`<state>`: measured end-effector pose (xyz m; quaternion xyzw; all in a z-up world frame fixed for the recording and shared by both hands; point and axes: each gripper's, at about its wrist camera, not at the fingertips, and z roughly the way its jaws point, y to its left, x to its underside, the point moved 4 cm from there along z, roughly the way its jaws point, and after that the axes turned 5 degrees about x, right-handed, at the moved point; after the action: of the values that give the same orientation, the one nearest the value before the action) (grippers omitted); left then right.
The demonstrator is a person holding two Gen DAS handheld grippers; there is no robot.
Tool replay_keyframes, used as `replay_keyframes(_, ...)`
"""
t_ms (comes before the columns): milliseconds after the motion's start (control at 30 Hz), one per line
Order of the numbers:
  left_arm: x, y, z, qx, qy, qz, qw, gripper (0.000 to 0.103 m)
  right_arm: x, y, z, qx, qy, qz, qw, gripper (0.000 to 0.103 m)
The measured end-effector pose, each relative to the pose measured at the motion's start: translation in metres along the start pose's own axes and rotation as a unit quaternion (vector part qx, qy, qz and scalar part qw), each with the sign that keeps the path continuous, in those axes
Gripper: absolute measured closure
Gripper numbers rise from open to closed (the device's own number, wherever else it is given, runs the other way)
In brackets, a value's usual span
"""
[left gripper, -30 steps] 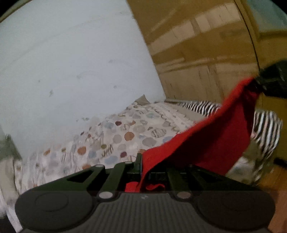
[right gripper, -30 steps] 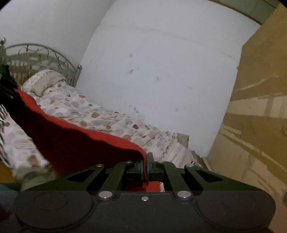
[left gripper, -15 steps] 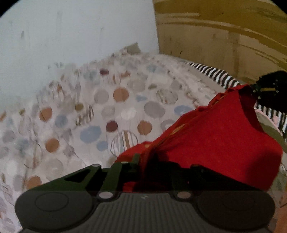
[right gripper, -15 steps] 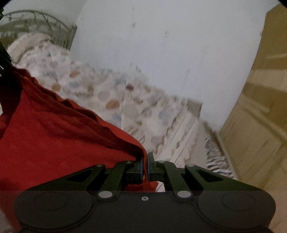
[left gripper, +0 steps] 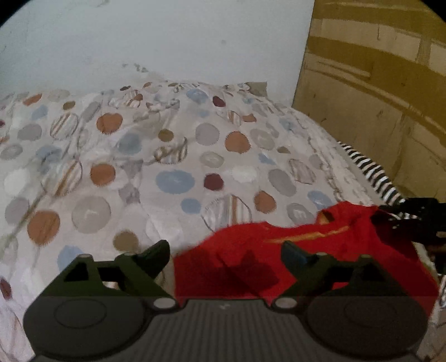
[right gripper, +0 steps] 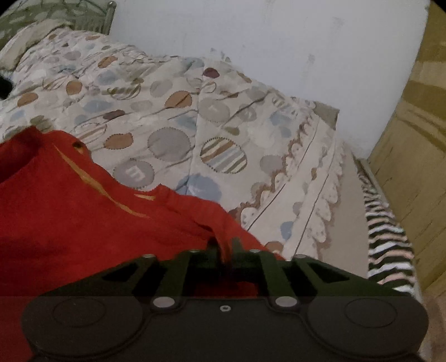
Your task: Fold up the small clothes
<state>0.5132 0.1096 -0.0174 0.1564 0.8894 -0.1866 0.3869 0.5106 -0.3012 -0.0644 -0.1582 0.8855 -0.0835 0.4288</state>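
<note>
1. Two sets of tongs work over one red garment (left gripper: 278, 259) that lies on a bed with a spotted bedspread (left gripper: 172, 156).
2. The left tongs (left gripper: 225, 250) are spread wide, their two fingers well apart, with the garment's left end lying between and under them; nothing is pinched.
3. The right tongs (right gripper: 224, 245) are pressed together on a fold of the red cloth at its right edge, near the bedspread's scalloped border (right gripper: 312, 192).
4. In the left wrist view the right tongs (left gripper: 412, 220) show as a dark shape at the garment's far right corner.
5. The garment's long axis runs sideways, from one set of tongs to the other, parallel to the near edge of the bed.
6. Its far edge is rumpled, with an orange stripe (right gripper: 92, 181) running along the cloth.
7. A black-and-white striped cloth (right gripper: 387, 245) hangs at the foot of the bed, beside a wooden wardrobe (right gripper: 412, 139).
8. A pale wall (left gripper: 167, 41) runs behind the bed, and a metal headboard (right gripper: 92, 11) shows at the upper left of the right wrist view.
</note>
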Motion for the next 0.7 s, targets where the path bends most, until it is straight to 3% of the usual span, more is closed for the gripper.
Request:
replay_keyframes(33,0.007,-0.005,-0.004,0.009,0.000,0.000,1.0000,0.006,0.002,-0.005,-0.002,-0.008,-0.004,0.017,1.000,0.062)
replay_keyframes(100,0.024,-0.015,-0.010,0.031,0.001,0.008,0.9995,0.003,0.007,-0.016,-0.011,-0.025,-0.016,0.053,0.998,0.029)
replay_keyframes(133,0.032,-0.020,-0.009,0.043,0.005,0.012,0.9990,0.003,0.010,-0.022,-0.017,-0.035,-0.024,0.072,0.996,0.018)
replay_keyframes(200,0.048,-0.030,-0.004,0.067,0.022,0.020,0.9973,0.003,0.018,-0.036,-0.029,-0.061,-0.036,0.120,0.990,0.010)
replay_keyframes(300,0.062,-0.037,0.013,0.066,0.036,0.024,0.9969,0.004,0.033,-0.049,-0.038,-0.095,-0.034,0.169,0.980,0.009)
replay_keyframes(367,0.061,-0.037,0.025,0.062,0.036,0.006,0.9974,0.009,0.040,-0.050,-0.038,-0.092,-0.028,0.173,0.980,0.010)
replay_keyframes(467,0.053,-0.035,0.039,0.059,0.037,-0.026,0.9972,0.035,0.043,-0.046,-0.037,-0.091,-0.029,0.169,0.981,0.013)
replay_keyframes(500,0.051,-0.036,0.043,0.066,0.040,-0.027,0.9966,0.060,0.041,-0.044,-0.036,-0.093,-0.032,0.168,0.981,0.015)
replay_keyframes(533,0.049,-0.037,0.045,0.076,0.045,-0.026,0.9958,0.094,0.039,-0.041,-0.035,-0.094,-0.034,0.165,0.981,0.016)
replay_keyframes(567,0.048,-0.037,0.046,0.070,0.046,-0.026,0.9962,0.094,0.037,-0.038,-0.033,-0.095,-0.036,0.160,0.982,0.018)
replay_keyframes(600,0.048,-0.036,0.042,0.052,0.035,-0.025,0.9977,0.095,0.034,-0.033,-0.032,-0.096,-0.036,0.150,0.983,0.027)
replay_keyframes(700,0.043,-0.030,0.018,0.030,-0.021,-0.029,0.9989,0.096,0.027,-0.021,-0.027,-0.074,-0.026,0.102,0.992,0.098)
